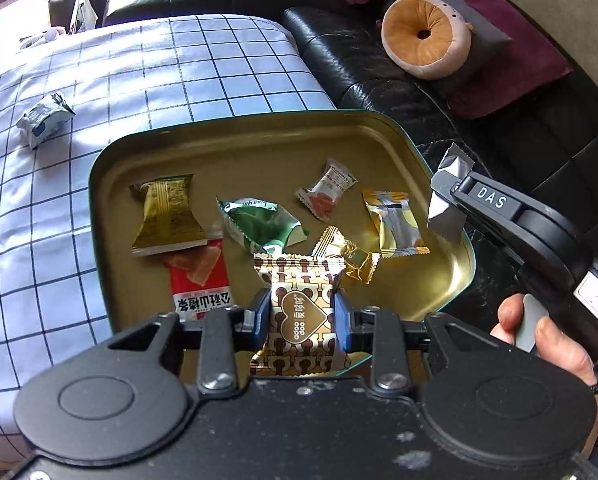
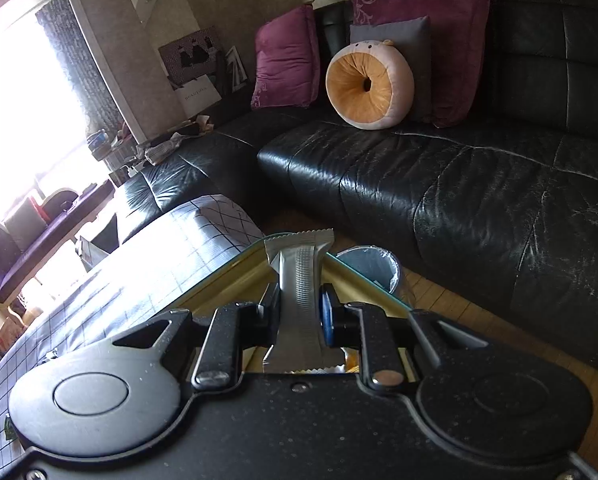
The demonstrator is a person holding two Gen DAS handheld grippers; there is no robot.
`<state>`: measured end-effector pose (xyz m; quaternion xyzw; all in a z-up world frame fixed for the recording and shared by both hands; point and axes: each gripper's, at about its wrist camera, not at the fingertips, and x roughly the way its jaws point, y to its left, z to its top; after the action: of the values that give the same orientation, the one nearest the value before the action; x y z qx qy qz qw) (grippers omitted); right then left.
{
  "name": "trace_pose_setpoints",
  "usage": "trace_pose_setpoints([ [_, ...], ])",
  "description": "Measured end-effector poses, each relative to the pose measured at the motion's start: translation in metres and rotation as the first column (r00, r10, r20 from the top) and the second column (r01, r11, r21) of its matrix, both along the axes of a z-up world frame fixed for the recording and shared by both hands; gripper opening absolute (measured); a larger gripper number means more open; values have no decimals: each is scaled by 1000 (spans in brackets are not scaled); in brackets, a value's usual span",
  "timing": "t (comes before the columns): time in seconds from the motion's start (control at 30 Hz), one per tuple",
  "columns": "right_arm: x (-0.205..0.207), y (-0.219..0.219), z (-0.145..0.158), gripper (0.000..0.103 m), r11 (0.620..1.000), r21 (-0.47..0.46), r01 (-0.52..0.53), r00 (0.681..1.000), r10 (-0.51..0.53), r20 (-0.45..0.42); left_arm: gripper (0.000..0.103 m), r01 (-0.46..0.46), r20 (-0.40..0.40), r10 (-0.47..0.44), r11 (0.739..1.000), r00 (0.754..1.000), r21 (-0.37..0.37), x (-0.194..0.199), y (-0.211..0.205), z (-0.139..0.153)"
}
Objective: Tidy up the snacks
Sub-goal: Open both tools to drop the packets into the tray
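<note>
The left gripper (image 1: 301, 314) has its two blue-padded fingers (image 1: 260, 312) pressed against the sides of a brown patterned snack packet (image 1: 301, 300) with a heart on its front, holding it over the near edge of a gold-lined tin tray (image 1: 439, 276). The right gripper (image 2: 299, 312) is clamped on a silver foil packet (image 2: 301, 280), which stands upright between its fingers; from the left wrist camera that same packet (image 1: 449, 196) hangs above the tray's right rim.

Inside the tray lie several wrapped snacks: a gold and green packet (image 1: 169, 216) at the left, partly overlapping a red packet (image 1: 199, 280); a green packet (image 1: 259, 226) near the middle; a small white and orange packet (image 1: 327, 194) farther back; a yellow and silver packet (image 1: 397, 224) toward the right; and a shiny gold wrapper (image 1: 349, 254) just beside the held brown packet.

The tray sits on a white cloth with a dark grid pattern (image 1: 139, 80), near its corner. One more packet, white and green (image 1: 45, 118), lies on the cloth well apart from the tray, to the left.

Beyond stands a black leather sofa (image 2: 459, 184) with a round orange cushion (image 2: 369, 84) and purple pillows (image 2: 285, 58). A bin (image 2: 375, 266) stands on the wooden floor between table and sofa.
</note>
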<state>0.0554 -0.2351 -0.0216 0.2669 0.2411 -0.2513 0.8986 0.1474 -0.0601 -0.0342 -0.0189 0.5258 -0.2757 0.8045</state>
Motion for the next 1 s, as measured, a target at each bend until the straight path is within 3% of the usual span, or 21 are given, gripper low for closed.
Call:
trace_pose_setpoints([
  [0.2, -3, -2, -1, 29, 999, -4, -38, 999, 38, 1, 32, -37, -8, 37, 999, 999, 5, 6, -4, -3],
  [0.53, -1, 6, 2, 30, 993, -50, -109, 994, 109, -12, 34, -174, 17, 174, 985, 985, 2, 16, 9, 5],
  [0.73, -1, 6, 3, 30, 993, -42, -109, 994, 108, -12, 34, -236, 96, 231, 971, 968, 43, 17, 13, 12],
  [1.0, 4, 9, 3, 30, 990, -35, -134, 991, 133, -26, 36, -268, 115, 256, 958, 960, 105, 21, 20, 11],
])
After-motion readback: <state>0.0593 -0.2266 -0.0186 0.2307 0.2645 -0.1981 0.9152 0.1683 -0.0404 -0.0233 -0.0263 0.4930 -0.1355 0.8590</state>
